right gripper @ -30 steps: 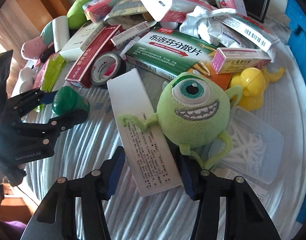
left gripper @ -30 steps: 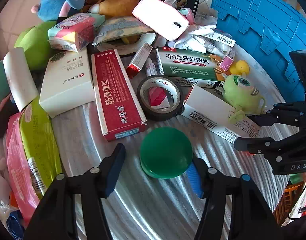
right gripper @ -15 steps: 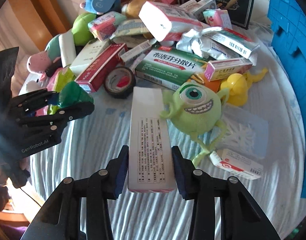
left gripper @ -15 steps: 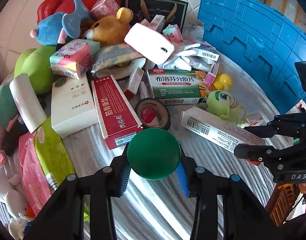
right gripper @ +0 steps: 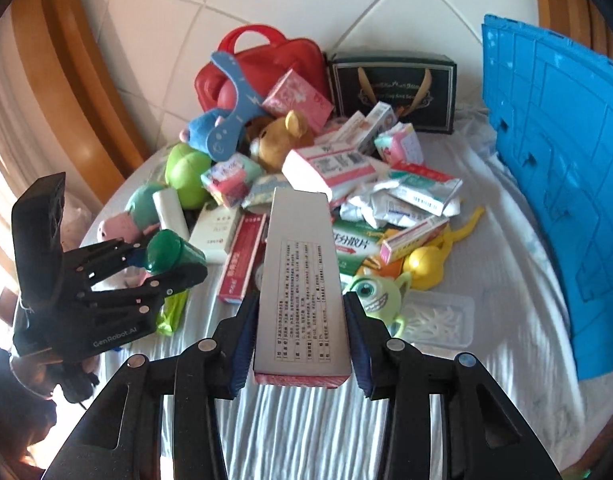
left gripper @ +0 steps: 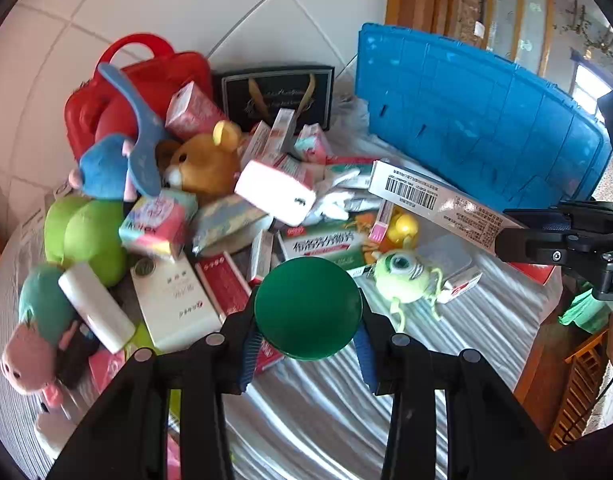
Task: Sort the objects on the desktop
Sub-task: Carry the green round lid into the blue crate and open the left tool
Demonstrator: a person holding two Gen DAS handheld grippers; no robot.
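Note:
My left gripper is shut on a round green lid and holds it above the table; it also shows in the right wrist view. My right gripper is shut on a long white medicine box with printed text, lifted off the cloth; the same box shows in the left wrist view. A heap of medicine boxes, including a green-and-white box, and plush toys such as a green one-eyed monster lies behind.
A blue plastic crate stands at the right. A red bag and a black gift box stand at the back by the tiled wall. A clear tray of white sticks lies on the white cloth.
Both grippers closed on their objects and rose: the left one lifted the green lid off the table, the right one lifted the white box away from the green monster toy.

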